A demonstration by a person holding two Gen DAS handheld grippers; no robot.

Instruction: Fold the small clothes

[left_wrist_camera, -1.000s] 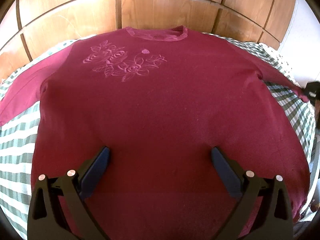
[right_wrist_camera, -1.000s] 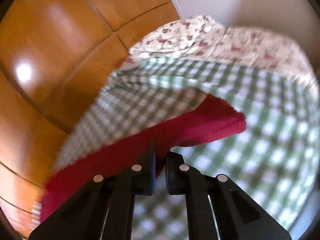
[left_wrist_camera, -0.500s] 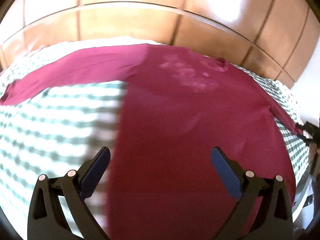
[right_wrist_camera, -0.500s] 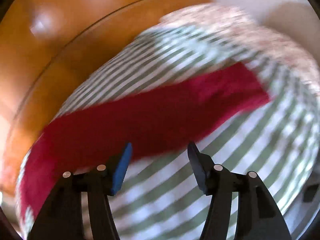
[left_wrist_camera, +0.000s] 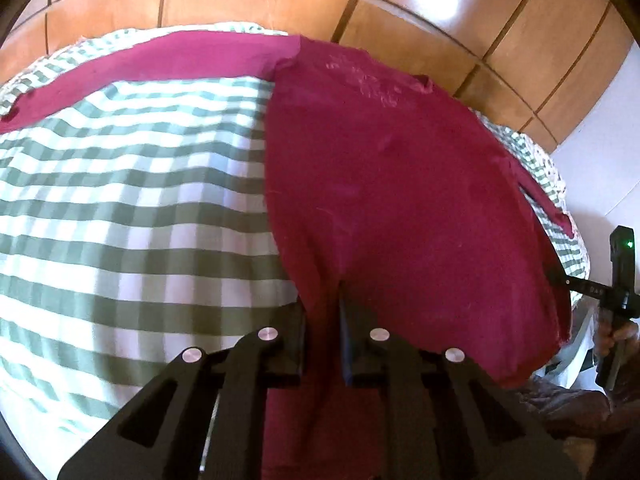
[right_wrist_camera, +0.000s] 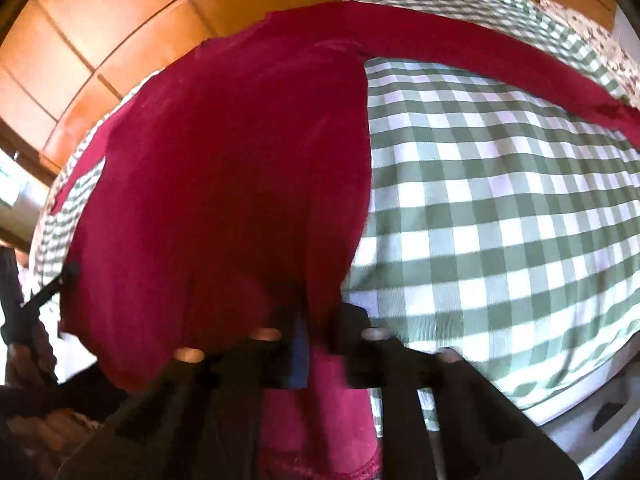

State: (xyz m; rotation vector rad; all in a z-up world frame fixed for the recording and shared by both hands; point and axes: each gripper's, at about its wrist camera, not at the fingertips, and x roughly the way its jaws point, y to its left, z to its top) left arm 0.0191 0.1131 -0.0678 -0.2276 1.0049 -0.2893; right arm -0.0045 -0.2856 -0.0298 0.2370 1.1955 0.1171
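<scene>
A maroon sweater [left_wrist_camera: 400, 200] with an embossed flower on the chest lies flat on a green-and-white checked bedspread [left_wrist_camera: 120, 220]. Its left sleeve [left_wrist_camera: 160, 64] stretches out sideways. My left gripper [left_wrist_camera: 322, 312] sits at the sweater's lower left edge. Its jaws are closing with a fold of hem fabric pinched between them. In the right wrist view, my right gripper [right_wrist_camera: 320, 320] is shut on the lower right hem of the sweater [right_wrist_camera: 240, 160]. The right sleeve [right_wrist_camera: 500, 64] lies out across the bedspread [right_wrist_camera: 500, 220].
Wooden panels [left_wrist_camera: 280, 0] rise behind the bed. A floral pillow [right_wrist_camera: 608, 52] lies at the far right corner. A white wall [left_wrist_camera: 608, 140] is at the right. A person's hand [left_wrist_camera: 616, 336] shows at the bed's near right edge.
My left gripper slid from the sweater's middle to its left hem and closed on the fabric. My right gripper let go of the sleeve cuff, opened, swung to the right hem and shut there.
</scene>
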